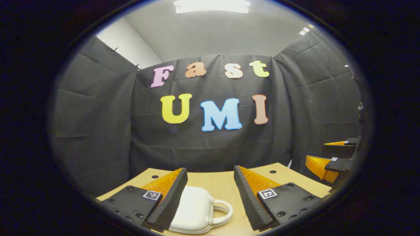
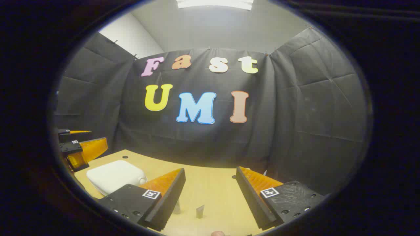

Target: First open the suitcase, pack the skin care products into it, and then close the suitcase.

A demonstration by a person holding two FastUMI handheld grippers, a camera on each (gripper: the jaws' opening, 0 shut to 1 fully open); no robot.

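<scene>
Left claw gapes wide above the closed white suitcase on the table.

A ceiling light panel lights both views evenly from above, glaring white. The table is bright with soft shadows. Fisheye distortion bends the edges, where focus softens.

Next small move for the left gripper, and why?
Probably lower the left gripper toward the white suitcase. The case lies shut on the table, its handle facing the open jaws, and nothing is gripped, so opening comes first.
</scene>
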